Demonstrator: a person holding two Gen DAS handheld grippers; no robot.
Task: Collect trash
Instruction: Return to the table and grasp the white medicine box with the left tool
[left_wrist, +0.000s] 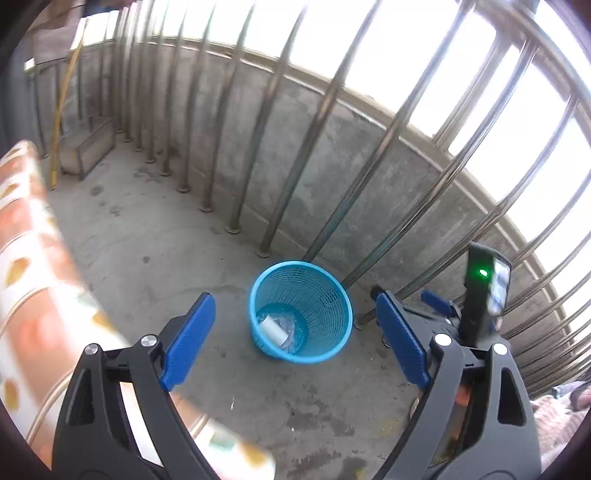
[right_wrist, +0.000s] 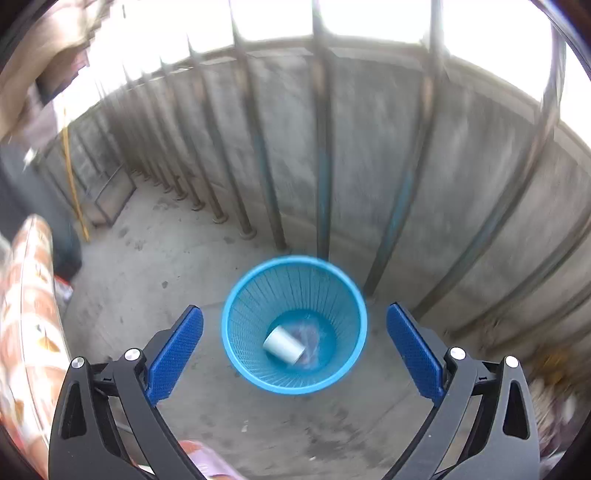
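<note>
My left gripper (left_wrist: 295, 339) stands with its jaws spread wide and nothing between the blue pads (left_wrist: 190, 338). My right gripper (right_wrist: 295, 350) is likewise wide apart and empty, its ribbed blue pads (right_wrist: 175, 354) framing the view on either side. From the left wrist I also see the right gripper (left_wrist: 436, 314) just beside mine, carrying a dark unit with a green light (left_wrist: 483, 273).

Below and ahead of both sets of jaws sits the blue mesh basket (right_wrist: 236, 354), upright on the concrete floor (right_wrist: 155, 258). At the bottom of it lies a white cylinder (right_wrist: 283, 345) on its side; the same white cylinder (left_wrist: 272, 329) shows in the left view, resting against the lower wall of the blue mesh basket (left_wrist: 332, 314). Under it there seems to be a crumpled clear wrapper (right_wrist: 314, 339), though the blur makes that hard to judge.

To my left runs an orange and white patterned cloth (left_wrist: 33, 266), seen again at the edge of the right view as the patterned cloth (right_wrist: 29, 314).

Behind the basket rise the metal railing bars (right_wrist: 323, 166), fixed into the floor in front of a low grey concrete wall (right_wrist: 369, 147). Far left, a yellow pole (right_wrist: 72, 177) leans near a small boxy frame (left_wrist: 86, 147) by the bars.
</note>
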